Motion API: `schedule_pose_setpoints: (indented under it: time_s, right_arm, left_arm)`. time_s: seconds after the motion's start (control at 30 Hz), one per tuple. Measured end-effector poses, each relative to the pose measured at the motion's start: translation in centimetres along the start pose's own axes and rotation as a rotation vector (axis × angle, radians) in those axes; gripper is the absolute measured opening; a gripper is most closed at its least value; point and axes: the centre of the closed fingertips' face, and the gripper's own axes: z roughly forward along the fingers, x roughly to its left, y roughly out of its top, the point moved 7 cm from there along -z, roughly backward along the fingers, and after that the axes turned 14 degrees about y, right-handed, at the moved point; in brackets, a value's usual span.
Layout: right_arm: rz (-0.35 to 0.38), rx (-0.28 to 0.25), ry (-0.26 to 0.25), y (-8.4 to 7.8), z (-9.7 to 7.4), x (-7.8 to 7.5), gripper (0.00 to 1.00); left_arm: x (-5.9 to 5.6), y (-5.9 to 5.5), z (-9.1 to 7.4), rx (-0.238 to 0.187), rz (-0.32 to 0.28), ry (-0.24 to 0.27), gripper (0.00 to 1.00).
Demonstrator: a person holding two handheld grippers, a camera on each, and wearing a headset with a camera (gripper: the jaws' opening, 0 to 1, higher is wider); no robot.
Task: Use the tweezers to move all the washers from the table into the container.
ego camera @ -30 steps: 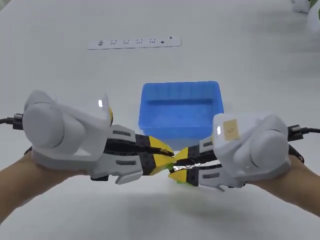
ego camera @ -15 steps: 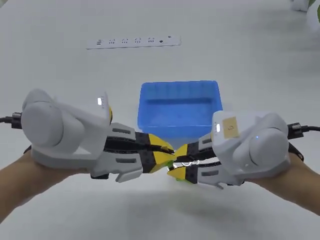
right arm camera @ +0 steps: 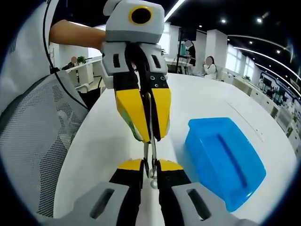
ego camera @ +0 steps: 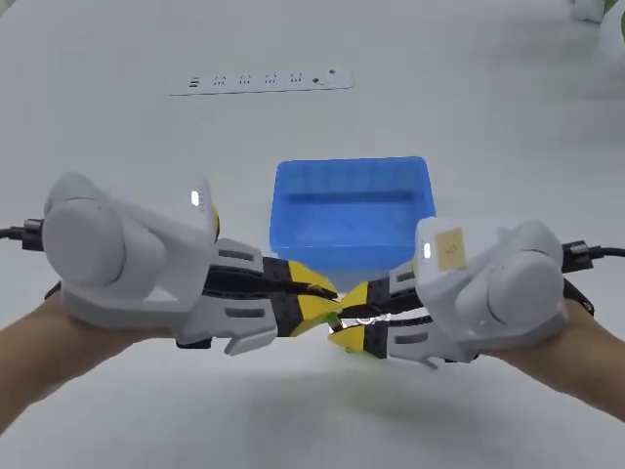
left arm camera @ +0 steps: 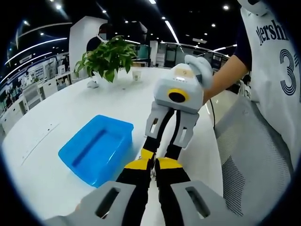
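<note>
Tweezers [right arm camera: 149, 150] long axis spans left hand-held gripper [ego camera: 327, 303] to right hand-held gripper [ego camera: 344, 329].

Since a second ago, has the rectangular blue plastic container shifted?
No. The blue container stays equally far from the white power strip; the camera drifted.

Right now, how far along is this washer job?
Nothing looks done: the blue container shows no washers. In hand: the left gripper clamps the tweezers, tips between the right gripper's jaws. Left: moving all the washers.
</note>
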Motion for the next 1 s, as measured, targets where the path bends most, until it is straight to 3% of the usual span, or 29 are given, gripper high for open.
schedule_pose_setpoints:
  time_s: [0.53, 0.9, 0.97, 1.0]
  right_arm:
    - [0.001, 0.002, 0.003, -0.01, 0.2, -0.05, 0.12]
    - [-0.015, 0.024, 0.025, 0.05, 0.21, -0.03, 0.09]
    - [-0.015, 0.027, 0.027, 0.11, 0.29, 0.06, 0.09]
    - [-0.016, 0.028, 0.035, 0.19, 0.38, 0.24, 0.09]
  left_arm:
    - [0.06, -0.25, 0.08, 0.032, 0.015, 0.01, 0.08]
    - [-0.22, -0.38, 0.28, 0.056, -0.002, -0.007, 0.08]
    - [-0.34, -0.4, 0.08, 0.054, 0.026, -0.013, 0.08]
    - [-0.34, -0.4, 0.01, 0.06, 0.005, -0.021, 0.08]
